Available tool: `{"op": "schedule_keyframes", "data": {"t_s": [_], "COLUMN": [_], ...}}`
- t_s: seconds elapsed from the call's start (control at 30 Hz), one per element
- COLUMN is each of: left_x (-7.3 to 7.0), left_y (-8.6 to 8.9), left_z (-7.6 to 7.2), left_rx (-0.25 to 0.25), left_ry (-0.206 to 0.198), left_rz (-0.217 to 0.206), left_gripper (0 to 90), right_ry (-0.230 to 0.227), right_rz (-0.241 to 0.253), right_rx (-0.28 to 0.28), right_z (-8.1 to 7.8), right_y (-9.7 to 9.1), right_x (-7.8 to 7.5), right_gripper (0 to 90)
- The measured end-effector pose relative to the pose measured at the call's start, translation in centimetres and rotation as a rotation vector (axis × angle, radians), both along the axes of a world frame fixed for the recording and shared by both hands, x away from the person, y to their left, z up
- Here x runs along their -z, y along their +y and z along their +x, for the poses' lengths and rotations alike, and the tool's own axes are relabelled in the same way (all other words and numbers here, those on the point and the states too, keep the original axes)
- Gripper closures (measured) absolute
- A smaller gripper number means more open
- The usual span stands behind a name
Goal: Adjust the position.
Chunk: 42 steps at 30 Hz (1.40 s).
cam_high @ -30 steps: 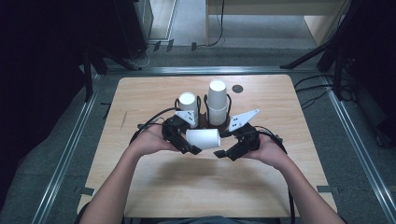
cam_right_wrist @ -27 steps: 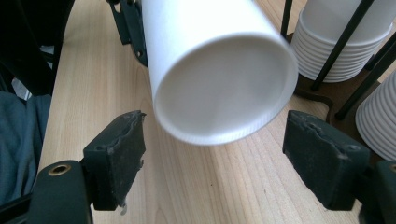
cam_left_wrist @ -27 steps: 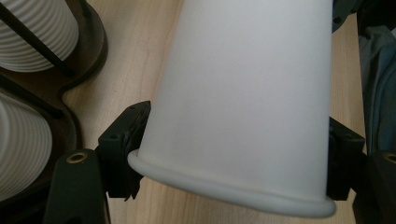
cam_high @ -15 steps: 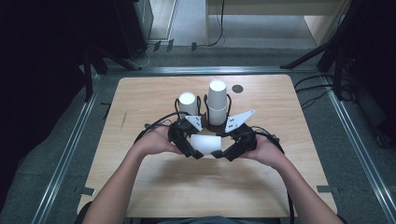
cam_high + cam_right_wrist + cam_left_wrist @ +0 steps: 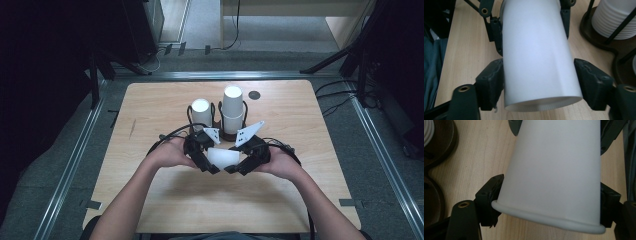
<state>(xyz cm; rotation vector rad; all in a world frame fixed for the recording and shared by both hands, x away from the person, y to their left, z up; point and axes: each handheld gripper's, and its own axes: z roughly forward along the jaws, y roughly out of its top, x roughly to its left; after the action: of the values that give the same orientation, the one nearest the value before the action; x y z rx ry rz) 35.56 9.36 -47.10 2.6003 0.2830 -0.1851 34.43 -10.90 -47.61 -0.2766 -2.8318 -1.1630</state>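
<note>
1. Two tongs meet at the middle of the bench, one on each end of a single white paper cup (image 5: 223, 158) that lies on its side between them, above the wood.
2. Left tongs (image 5: 549, 202): the jaws sit against both sides of the cup near its rolled rim, pads touching the wall, so they hold the cup at the wide end. In the high view the left tongs (image 5: 204, 161) are just left of the cup, in the person's left hand (image 5: 170, 152).
3. Right tongs (image 5: 539, 85): their jaws have just been closing, with the cup's narrow bottom end between them. The pad on the left of the right gripper view touches the cup wall; on the other side a thin gap shows, so the grip does not yet press from both sides. In the high view the right tongs (image 5: 250, 161) sit just right of the cup, in the right hand (image 5: 280, 162).
4. Beyond the cup, the right gripper view shows the left tongs' jaws on the far end of the cup.
5. Behind the hands stands a dark wire holder (image 5: 220, 131) with two stacks of upturned white cups: a short stack (image 5: 201, 112) on the left and a taller stack (image 5: 233, 107) on the right, side by side.
6. Farther back on the bench (image 5: 310, 125) lies a small dark round disc (image 5: 255, 95), apart from the holder.
</note>
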Motion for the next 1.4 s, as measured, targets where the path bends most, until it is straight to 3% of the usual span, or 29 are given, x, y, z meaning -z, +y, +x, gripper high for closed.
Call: {"op": "schedule_keyframes", "data": {"t_s": [0.13,0.2,0.27,0.47,0.57,0.7,0.9,1.33,1.4], "left_x": [0.3,0.3,0.2,-0.2,-0.4,-0.8,-1.1,-1.1,-1.2], "left_y": [-0.1,0.0,0.3,1.0,1.3,1.9,2.6,2.5,2.5], "left_z": [0.0,-0.1,-0.3,-0.3,-0.4,-0.8,-0.9,-1.0,-1.0], "left_rx": [0.009,0.010,0.006,-0.062,-0.064,-0.083,-0.118,-0.100,-0.093], "left_ry": [0.011,0.014,-0.017,-0.016,-0.017,-0.056,-0.044,-0.009,-0.006], "left_rz": [0.002,-0.014,-0.048,-0.116,-0.142,-0.221,-0.305,-0.398,-0.408], "left_gripper": [22.9,21.7,17.7,7.8,7.0,7.0,7.1,8.1,14.0], "right_ry": [0.003,0.006,-0.006,-0.009,-0.009,-0.014,-0.016,0.010,0.017], "right_rz": [-0.015,-0.018,-0.017,0.012,0.036,0.054,0.096,0.170,0.173], "right_rx": [-0.022,-0.027,-0.033,-0.013,-0.008,-0.003,-0.001,-0.026,-0.027], "right_z": [-0.1,-0.1,-0.1,0.1,0.1,0.2,0.1,0.1,0.0], "right_y": [0.1,0.0,-0.2,-0.9,-1.2,-1.5,-1.8,-1.9,-1.9], "right_x": [0.0,0.0,-0.2,-0.7,-0.9,-1.1,-1.5,-2.1,-2.1], "right_gripper": [33.3,33.3,33.1,33.1,33.1,33.0,32.9,32.9,32.9]}}
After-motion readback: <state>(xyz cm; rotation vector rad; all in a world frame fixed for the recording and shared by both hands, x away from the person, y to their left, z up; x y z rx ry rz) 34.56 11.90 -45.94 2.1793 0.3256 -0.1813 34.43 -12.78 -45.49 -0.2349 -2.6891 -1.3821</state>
